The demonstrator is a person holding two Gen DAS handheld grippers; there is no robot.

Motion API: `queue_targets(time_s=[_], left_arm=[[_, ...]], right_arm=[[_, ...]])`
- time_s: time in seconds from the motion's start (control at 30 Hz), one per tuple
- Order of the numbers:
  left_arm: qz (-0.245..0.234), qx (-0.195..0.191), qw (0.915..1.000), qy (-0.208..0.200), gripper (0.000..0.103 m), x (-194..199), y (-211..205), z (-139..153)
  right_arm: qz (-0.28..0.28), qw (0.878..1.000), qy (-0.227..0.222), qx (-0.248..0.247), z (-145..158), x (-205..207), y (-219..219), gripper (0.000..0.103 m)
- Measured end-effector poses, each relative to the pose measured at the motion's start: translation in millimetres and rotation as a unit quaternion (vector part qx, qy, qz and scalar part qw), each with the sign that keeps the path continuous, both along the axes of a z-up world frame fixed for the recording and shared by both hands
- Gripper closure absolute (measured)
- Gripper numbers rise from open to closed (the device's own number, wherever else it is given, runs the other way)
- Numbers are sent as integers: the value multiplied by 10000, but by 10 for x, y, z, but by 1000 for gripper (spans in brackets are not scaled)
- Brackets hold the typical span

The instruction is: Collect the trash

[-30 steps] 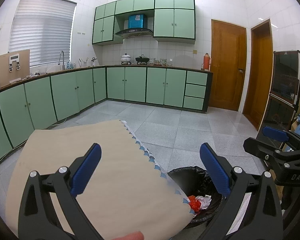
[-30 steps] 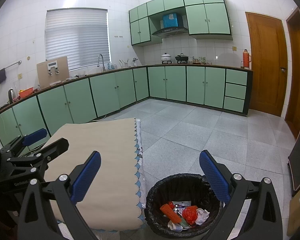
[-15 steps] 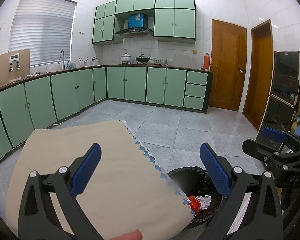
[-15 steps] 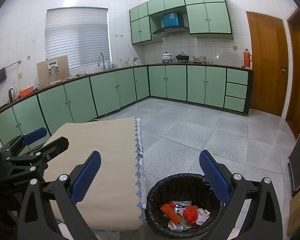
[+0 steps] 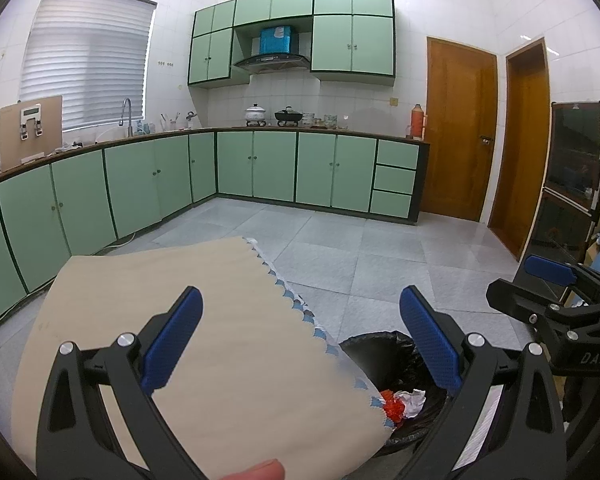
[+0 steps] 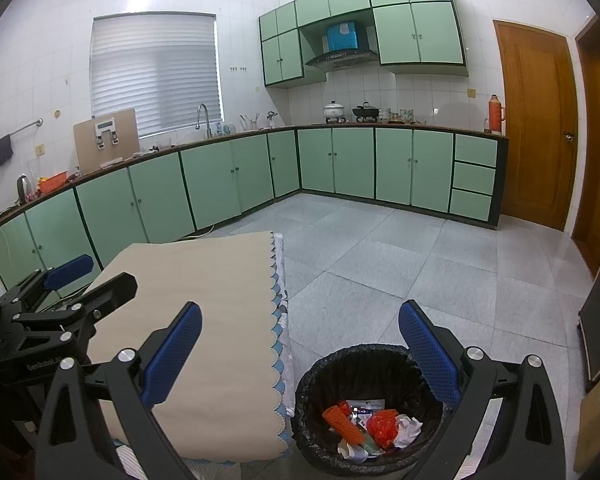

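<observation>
A black-lined trash bin (image 6: pixel 364 376) stands on the floor beside a table with a beige cloth (image 6: pixel 204 304). It holds orange, red and white crumpled trash (image 6: pixel 374 426). The bin also shows in the left wrist view (image 5: pixel 384 350) past the cloth (image 5: pixel 204 320). My right gripper (image 6: pixel 300 356) is open and empty above the bin's near rim. My left gripper (image 5: pixel 300 344) is open and empty above the tablecloth's right edge. Each gripper shows in the other's view, the right one (image 5: pixel 556 292) and the left one (image 6: pixel 72 284).
Green base cabinets (image 6: pixel 336 160) run along the left and far walls. Wooden doors (image 6: pixel 536 120) stand at the right. A dark glass-front cabinet (image 5: pixel 572 184) is at the far right. Grey floor tiles (image 6: pixel 400 264) stretch beyond the bin.
Almost nothing differs. Both grippers stay open and nearly still; the right gripper has drifted very slightly in the left wrist view.
</observation>
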State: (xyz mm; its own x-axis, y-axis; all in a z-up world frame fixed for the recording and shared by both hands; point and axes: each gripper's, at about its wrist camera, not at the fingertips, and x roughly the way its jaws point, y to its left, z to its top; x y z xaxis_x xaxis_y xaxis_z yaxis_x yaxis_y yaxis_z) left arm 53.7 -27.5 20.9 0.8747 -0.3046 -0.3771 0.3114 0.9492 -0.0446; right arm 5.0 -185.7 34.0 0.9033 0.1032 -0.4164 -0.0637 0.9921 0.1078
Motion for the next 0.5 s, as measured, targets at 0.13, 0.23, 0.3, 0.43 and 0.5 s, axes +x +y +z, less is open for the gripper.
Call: queue_targets(time_s=[0.13,0.23,0.3,0.43,0.5], left_arm=[[7,-1,10000,-7,7,-13,5,-1],[18,1,10000,5,7,-9,12,0],[44,-6,10000,9,7,-5,24,5],[95,-8,10000,1,7,-12,36,27],[110,-9,9999,-9,7,-20,32,36]], right_arm=[[-1,10000,-1,4,-3,-3,-1,6],[7,10000,4,4,-2,1,-4,6],[21,10000,-1,5,-5,-10,5,6],[66,10000,-16,-4,16,-12,13,6],[69,10000,-30,-10,31,-13,7,6]])
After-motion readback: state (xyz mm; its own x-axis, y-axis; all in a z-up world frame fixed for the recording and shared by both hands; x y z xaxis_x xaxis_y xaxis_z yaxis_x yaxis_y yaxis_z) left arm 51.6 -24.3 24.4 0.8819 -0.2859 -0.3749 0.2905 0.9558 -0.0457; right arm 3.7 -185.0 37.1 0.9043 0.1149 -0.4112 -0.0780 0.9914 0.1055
